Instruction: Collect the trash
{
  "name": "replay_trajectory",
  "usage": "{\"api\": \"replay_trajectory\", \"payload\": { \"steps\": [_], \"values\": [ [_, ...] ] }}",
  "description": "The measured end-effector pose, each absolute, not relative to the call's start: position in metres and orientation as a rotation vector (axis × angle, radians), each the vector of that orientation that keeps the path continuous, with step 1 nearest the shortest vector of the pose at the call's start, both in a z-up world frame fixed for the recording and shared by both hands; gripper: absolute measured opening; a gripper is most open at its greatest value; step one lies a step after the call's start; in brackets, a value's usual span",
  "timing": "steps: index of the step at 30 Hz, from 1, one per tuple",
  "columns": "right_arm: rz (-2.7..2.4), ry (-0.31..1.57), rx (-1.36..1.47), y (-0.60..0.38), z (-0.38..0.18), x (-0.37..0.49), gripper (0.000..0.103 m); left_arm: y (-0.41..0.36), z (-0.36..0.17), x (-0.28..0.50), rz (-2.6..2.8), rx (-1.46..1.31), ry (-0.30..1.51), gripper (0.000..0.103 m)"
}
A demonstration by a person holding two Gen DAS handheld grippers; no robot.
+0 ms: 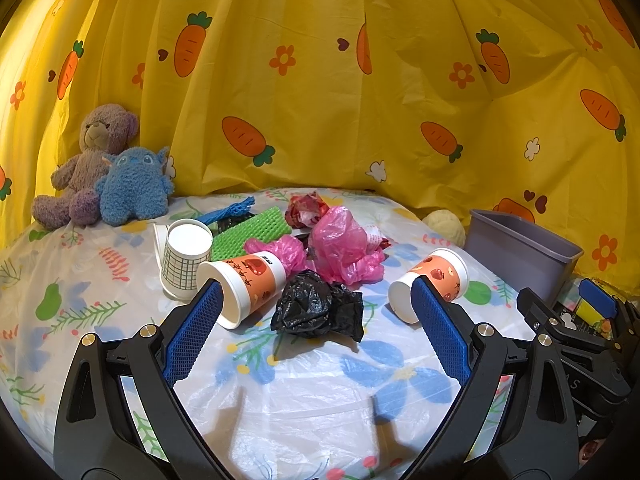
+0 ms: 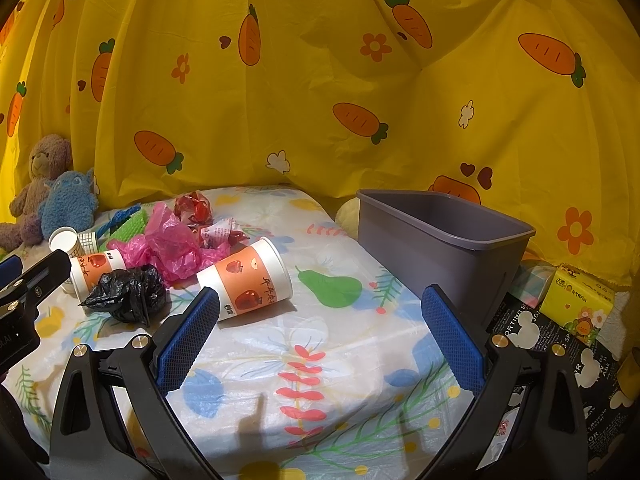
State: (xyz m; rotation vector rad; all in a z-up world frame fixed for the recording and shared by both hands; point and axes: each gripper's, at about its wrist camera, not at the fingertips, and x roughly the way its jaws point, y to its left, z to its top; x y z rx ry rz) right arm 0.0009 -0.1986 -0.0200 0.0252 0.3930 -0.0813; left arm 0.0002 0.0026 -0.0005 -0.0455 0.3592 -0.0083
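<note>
Left wrist view: my left gripper [image 1: 316, 312] is spread wide with nothing between its blue pads [image 1: 192, 336], hovering above the flower-print table cover [image 1: 304, 400]. Straight ahead between the fingers lies a crumpled black bag [image 1: 320, 312]. Just left of it an orange apple-print cup [image 1: 244, 284] lies on its side, its mouth right behind my left pad. Behind that cup stands an upturned grid-pattern cup [image 1: 186, 260], with green foam netting [image 1: 250, 232] and a blue net strip [image 1: 234, 211] further back. A pink plastic bag [image 1: 342, 248] is heaped beyond the black one, with a red wrapper [image 1: 306, 210] behind it.

A second orange cup [image 2: 248, 280] lies tipped on the cover; in the right wrist view its base touches or sits just behind the left pad of my right gripper [image 2: 320, 314], which is likewise wide apart and empty. The grey bin [image 2: 440, 248] stands at the table's right edge, close behind the right pad [image 2: 452, 340]. A yellow tissue pack [image 2: 580, 300] sits beyond the bin. A brown teddy bear [image 1: 88, 156] and a blue plush [image 1: 134, 188] lean against the carrot-print curtain [image 1: 320, 80] far left.
</note>
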Motion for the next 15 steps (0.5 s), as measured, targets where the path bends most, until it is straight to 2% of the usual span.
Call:
{"api": "replay_trajectory", "payload": {
  "steps": [15],
  "values": [
    [-0.081,0.398,0.025,-0.1991,-0.0226,0.0027,0.098,0.0037,-0.0033,0.0007,-0.010,-0.049,0.362,0.093]
  ]
}}
